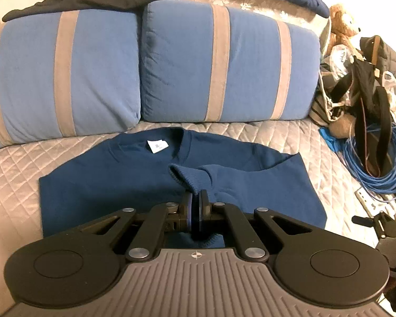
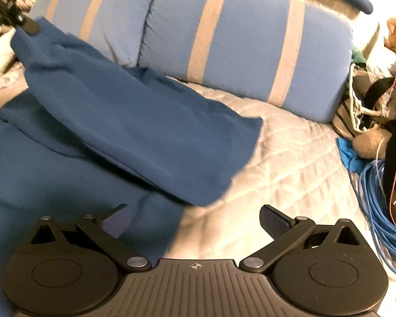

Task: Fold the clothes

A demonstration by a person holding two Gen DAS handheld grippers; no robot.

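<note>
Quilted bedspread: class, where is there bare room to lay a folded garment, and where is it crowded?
Bare quilted bedspread lies between the blue sweatshirt and the blue cable coil, below the striped cushions. Another strip lies left of the sweatshirt. The right edge is crowded: cable, black straps, bags, teddy bear.

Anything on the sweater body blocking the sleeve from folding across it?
Nothing visible. The left gripper is shut on the sleeve cuff, and the sweater under it lies bare apart from its tag. The cable coil sits off to the side.
</note>
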